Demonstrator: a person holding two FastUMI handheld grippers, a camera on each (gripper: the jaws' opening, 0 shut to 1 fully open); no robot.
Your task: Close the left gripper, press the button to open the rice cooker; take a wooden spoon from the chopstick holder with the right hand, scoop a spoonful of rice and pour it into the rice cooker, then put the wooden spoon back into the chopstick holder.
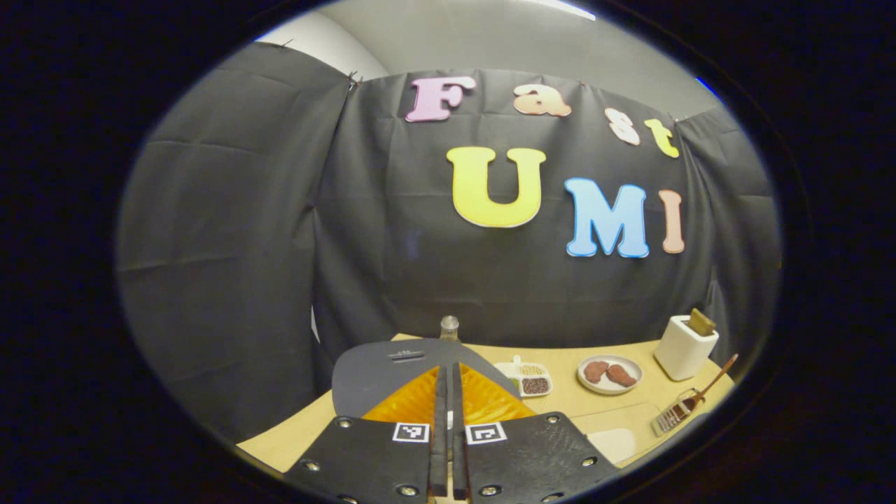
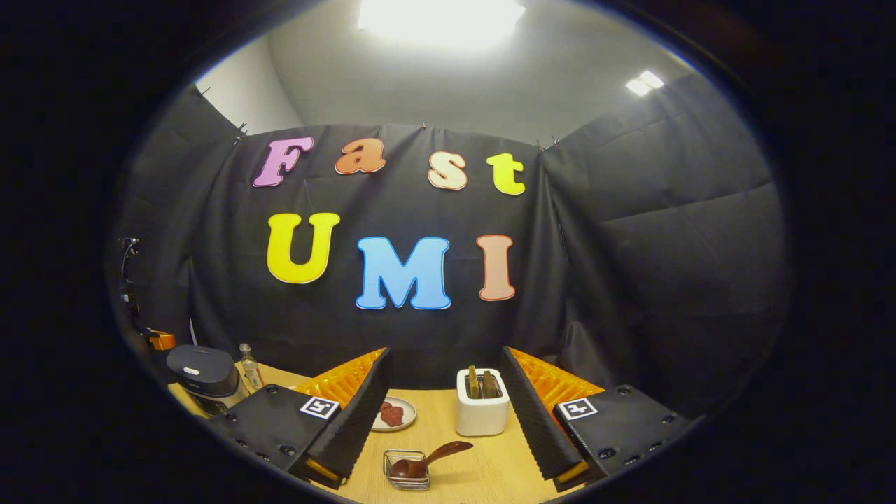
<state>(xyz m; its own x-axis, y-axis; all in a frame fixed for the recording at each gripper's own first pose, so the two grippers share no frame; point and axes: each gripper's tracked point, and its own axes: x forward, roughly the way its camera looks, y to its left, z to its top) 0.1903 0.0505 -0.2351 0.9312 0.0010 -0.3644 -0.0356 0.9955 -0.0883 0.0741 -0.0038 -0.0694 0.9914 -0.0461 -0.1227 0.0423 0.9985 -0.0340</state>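
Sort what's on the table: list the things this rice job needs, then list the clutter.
Needed: dark rounded rice cooker with closed lid; brown wooden spoon; small wire chopstick holder; divided white tray of grains.

Clutter: white toaster holding toast; white plate of reddish meat pieces; clear glass bottle.

Counter (image 2: 483, 476) looks like pale smooth wood. Cooker (image 2: 201, 372) lid's a dark matt plastic, holder (image 2: 406, 470) is shiny wire metal, spoon (image 2: 430, 460) is dark glossy wood, toaster (image 2: 481, 413) is smooth matt white, and the wall (image 2: 665, 266) is matt creased cloth.
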